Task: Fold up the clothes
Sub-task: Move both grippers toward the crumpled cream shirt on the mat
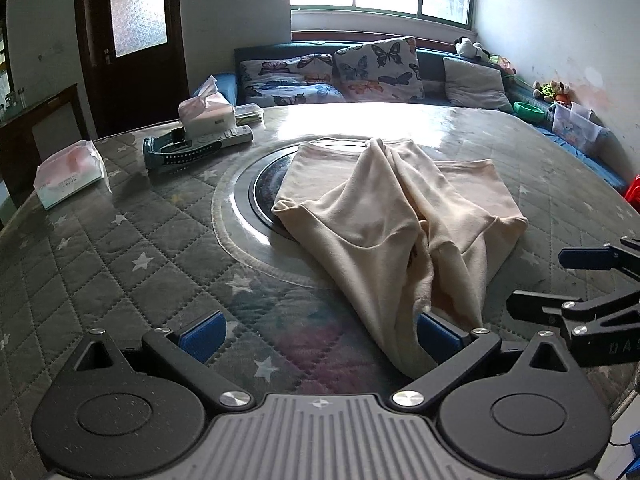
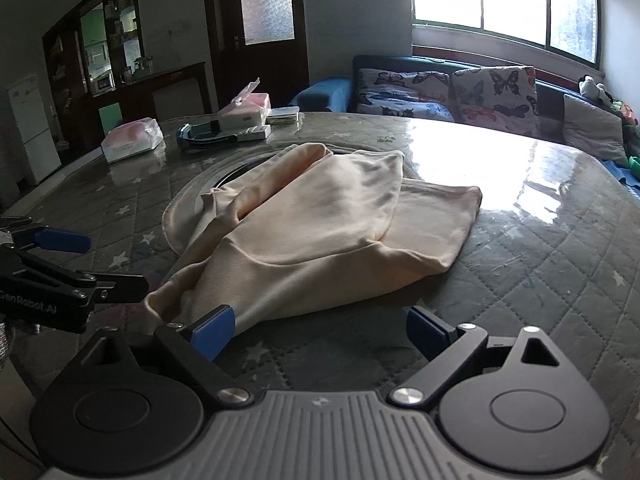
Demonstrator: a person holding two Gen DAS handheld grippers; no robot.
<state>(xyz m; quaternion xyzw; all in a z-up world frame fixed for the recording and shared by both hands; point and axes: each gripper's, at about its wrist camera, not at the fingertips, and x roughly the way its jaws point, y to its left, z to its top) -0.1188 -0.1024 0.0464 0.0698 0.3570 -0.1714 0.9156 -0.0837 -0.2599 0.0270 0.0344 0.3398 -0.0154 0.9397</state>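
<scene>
A cream garment [image 1: 400,216] lies bunched in the middle of the round table, with its near end drawn to a point toward the grippers. In the left wrist view my left gripper [image 1: 320,336] stands open wide, and that near end of the cloth rests against its right blue pad [image 1: 436,334]. My right gripper [image 1: 556,280] shows at the right edge, open. In the right wrist view my right gripper [image 2: 320,330] is open, with the garment [image 2: 320,224] lying just beyond it and its hem touching the left pad [image 2: 212,330]. My left gripper [image 2: 100,260] is at the left, beside the cloth's tip.
The table [image 1: 120,264] has a star-quilted cover under a glossy sheet and a dark round inset [image 1: 264,184] partly under the garment. At the far left are tissue packs [image 1: 68,172], a tissue box [image 1: 206,114], a remote and a blue-black tool [image 1: 176,152]. A sofa with butterfly cushions [image 1: 376,68] stands behind.
</scene>
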